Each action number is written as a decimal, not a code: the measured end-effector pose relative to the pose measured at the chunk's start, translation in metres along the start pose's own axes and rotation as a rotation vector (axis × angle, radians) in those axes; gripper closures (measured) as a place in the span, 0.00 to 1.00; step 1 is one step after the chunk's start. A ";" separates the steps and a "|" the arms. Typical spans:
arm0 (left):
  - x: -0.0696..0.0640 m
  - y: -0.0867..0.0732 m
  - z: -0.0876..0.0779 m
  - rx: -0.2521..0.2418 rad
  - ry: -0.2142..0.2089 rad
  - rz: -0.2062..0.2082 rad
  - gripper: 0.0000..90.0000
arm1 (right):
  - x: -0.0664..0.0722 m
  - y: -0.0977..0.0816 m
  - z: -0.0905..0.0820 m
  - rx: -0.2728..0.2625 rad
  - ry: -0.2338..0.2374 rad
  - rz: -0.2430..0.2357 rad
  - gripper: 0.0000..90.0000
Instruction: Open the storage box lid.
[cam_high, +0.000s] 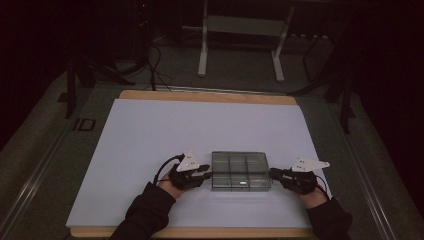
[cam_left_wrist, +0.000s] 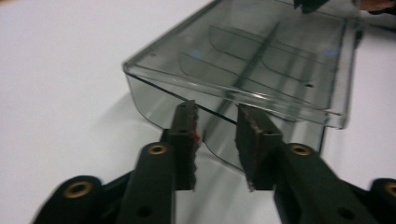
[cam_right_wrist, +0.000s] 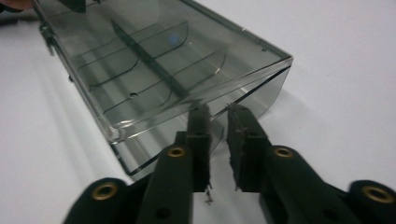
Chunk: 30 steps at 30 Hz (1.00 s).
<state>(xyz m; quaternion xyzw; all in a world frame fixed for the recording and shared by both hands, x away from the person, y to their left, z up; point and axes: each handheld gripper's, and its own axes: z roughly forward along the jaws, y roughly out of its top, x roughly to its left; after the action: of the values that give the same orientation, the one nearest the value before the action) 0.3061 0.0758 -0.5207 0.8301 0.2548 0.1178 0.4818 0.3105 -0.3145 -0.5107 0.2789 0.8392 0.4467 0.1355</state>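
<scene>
A smoky clear plastic compartment box (cam_high: 241, 171) lies flat on the white table top near the front edge, lid down, with dividers showing through. My left gripper (cam_high: 207, 175) is at the box's left end and my right gripper (cam_high: 272, 172) at its right end. In the left gripper view the box (cam_left_wrist: 261, 51) stretches away and my left gripper (cam_left_wrist: 215, 116) is open, jaw tips against the end wall just under the lid's lip. In the right gripper view my right gripper (cam_right_wrist: 218, 114) is open with a narrow gap, tips touching the box (cam_right_wrist: 154, 51) below its lid edge.
The white sheet (cam_high: 200, 125) covers a wooden table whose edge (cam_high: 200, 96) shows at the back. A white metal stand (cam_high: 240, 30) and cables (cam_high: 155, 70) are on the floor behind. Dark sleeves (cam_high: 145, 215) enter from the bottom.
</scene>
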 end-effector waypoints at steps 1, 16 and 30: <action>0.001 0.001 0.000 -0.005 0.003 0.002 0.77 | -0.002 0.002 0.000 -0.013 -0.008 -0.002 0.78; 0.006 0.014 0.002 -0.054 0.045 0.020 0.72 | -0.006 0.018 0.008 -0.040 -0.048 -0.049 0.76; 0.015 0.021 0.008 -0.094 0.067 0.011 0.80 | -0.015 0.029 0.014 -0.053 -0.072 -0.042 0.82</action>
<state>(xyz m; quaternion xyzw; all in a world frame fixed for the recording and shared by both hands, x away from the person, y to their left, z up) 0.3287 0.0690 -0.5070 0.8035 0.2602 0.1601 0.5109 0.3397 -0.3006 -0.4951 0.2735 0.8274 0.4554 0.1823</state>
